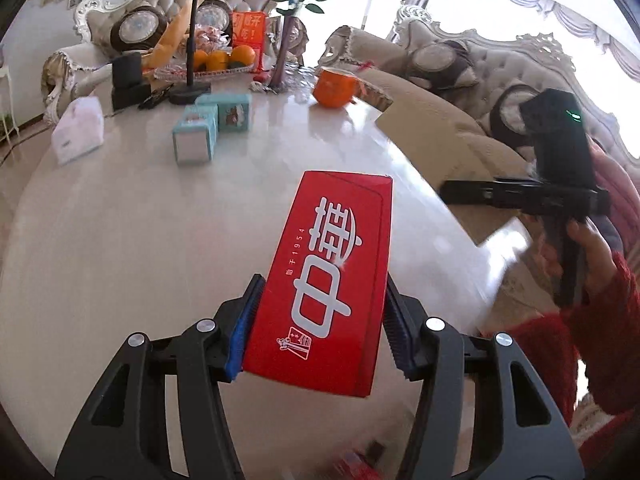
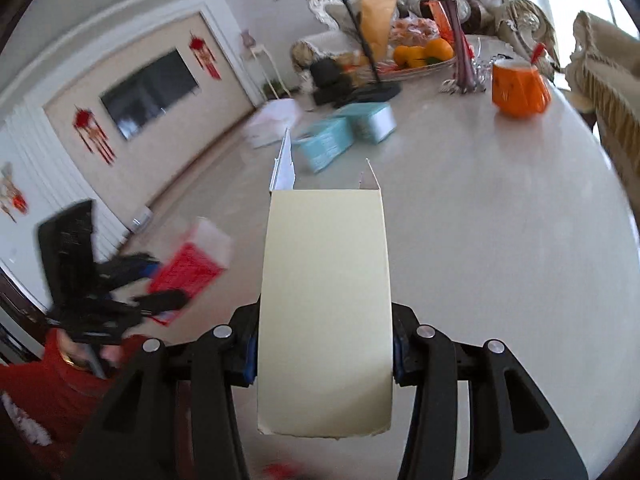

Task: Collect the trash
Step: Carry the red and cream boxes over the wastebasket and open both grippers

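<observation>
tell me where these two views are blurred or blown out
Left wrist view: windows blown out white, red box sharp, right gripper smeared. Right wrist view: cream box sharp, left gripper and teal boxes motion-blurred.

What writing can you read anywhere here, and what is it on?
"中华" in big white characters: red box held in the left gripper.
"始于1954" in small white print: same red box, beside the big characters.
Red sign by the fruit: light characters, too blurred to read.
Cream box in the right gripper: no print on the side shown.
Teal boxes: pictures only, nothing legible.
</observation>
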Available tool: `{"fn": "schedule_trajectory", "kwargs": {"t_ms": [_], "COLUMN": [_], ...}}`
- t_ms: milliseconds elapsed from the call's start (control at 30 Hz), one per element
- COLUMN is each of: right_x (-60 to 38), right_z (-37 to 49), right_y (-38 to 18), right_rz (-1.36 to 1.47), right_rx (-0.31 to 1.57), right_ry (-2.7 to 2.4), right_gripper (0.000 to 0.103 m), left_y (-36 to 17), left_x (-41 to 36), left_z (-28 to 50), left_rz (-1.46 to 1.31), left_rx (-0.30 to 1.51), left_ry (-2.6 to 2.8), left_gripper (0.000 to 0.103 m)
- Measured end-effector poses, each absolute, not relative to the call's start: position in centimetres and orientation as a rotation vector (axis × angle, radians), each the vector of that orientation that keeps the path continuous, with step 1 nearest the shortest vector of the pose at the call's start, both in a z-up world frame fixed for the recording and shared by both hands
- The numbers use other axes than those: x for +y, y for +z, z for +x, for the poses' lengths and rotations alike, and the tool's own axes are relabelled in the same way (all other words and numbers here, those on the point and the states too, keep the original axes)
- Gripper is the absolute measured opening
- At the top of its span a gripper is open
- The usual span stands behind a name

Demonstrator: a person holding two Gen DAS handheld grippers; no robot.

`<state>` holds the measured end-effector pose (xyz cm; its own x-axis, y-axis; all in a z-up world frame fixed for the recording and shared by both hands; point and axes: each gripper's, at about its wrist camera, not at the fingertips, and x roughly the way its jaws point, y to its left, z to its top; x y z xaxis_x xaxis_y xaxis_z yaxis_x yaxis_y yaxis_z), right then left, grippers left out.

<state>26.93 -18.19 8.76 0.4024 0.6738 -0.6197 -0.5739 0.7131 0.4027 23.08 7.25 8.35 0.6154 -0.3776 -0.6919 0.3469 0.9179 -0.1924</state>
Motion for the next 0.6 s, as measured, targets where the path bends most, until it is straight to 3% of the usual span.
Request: {"fn": "schedule_trajectory", "kwargs": {"t_ms": [133, 333, 600], "right_x": [-17.9, -15.7, -13.4], "right_z": [18.9, 11.6, 11.0], "right_y": [7.0, -0.2, -7.9], "right_rz": [0.198, 0.241, 0.137], "right_rx": [0.841, 0.954, 1.096], "right_ry": [0.804, 0.741, 0.587], "right_gripper": [0.045, 0.045, 0.045], "left_y": [6.8, 1.5, -8.1], "left_x": [6.5, 4.9, 2.9], "left_z": [15.8, 8.8, 7.1], "left_rz": [-0.054, -0.048, -0.063], "left_rx": [0.830, 0.905, 1.050], "left_ry": [-0.410, -0.326, -0.224], "left_gripper": [0.055, 0.055, 0.055]}}
